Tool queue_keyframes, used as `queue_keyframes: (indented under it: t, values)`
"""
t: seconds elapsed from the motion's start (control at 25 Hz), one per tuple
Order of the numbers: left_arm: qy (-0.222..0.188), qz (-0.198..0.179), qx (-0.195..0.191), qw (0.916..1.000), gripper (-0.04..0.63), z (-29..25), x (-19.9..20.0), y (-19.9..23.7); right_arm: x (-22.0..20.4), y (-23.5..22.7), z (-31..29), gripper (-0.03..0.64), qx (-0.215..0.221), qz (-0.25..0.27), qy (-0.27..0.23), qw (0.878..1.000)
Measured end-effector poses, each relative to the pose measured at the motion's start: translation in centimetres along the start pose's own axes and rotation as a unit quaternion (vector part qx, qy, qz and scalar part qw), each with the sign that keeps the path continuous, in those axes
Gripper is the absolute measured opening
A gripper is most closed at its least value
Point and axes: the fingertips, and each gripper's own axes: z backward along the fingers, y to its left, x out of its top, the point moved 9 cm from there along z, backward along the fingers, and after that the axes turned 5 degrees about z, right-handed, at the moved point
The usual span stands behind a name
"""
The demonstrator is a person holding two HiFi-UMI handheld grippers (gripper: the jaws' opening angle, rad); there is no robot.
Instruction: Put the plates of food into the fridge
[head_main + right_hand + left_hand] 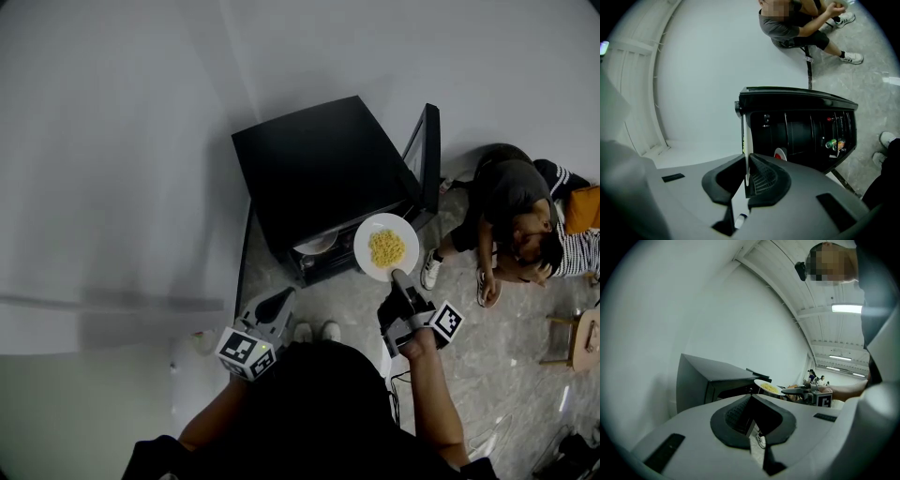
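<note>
At the open fridge front | right hand-held gripper clenched on the rim of a white plate of yellow noodles, held level at the opening | left hand-held gripper closed, empty | second plate inside fridge

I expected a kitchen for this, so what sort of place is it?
Likely a studio or lab room rather than a home kitchen: a lone small fridge by blank white walls, and a stone floor with people sitting on it.
</note>
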Motion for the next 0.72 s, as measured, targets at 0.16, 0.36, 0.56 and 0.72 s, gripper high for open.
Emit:
queue_keyframes:
  t: [0.16,0.36,0.56,0.72]
  values:
    - [0.006,0.001,0.004,1.0,0.023,-0.1,0.1,0.0,-0.1,-1.3,-0.3,0.04,-0.009,-0.002,0.003,1.0]
    - [0.006,-0.002,0.008,0.9999,0.023,-0.6,0.2,0.0,0.2,-3.7,-1.1,0.038,-0.025,0.001,0.007,1.0]
    - [0.007,-0.008,0.01,0.9999,0.023,-0.4,0.6,-0.5,0.6,-4.7,-1.7,0.038,-0.036,0.002,0.012,0.999]
    - [0.013,-0.01,0.018,0.9997,0.023,0.2,0.6,-0.6,0.6,-5.9,-2.4,0.038,-0.044,0.0,0.014,0.999]
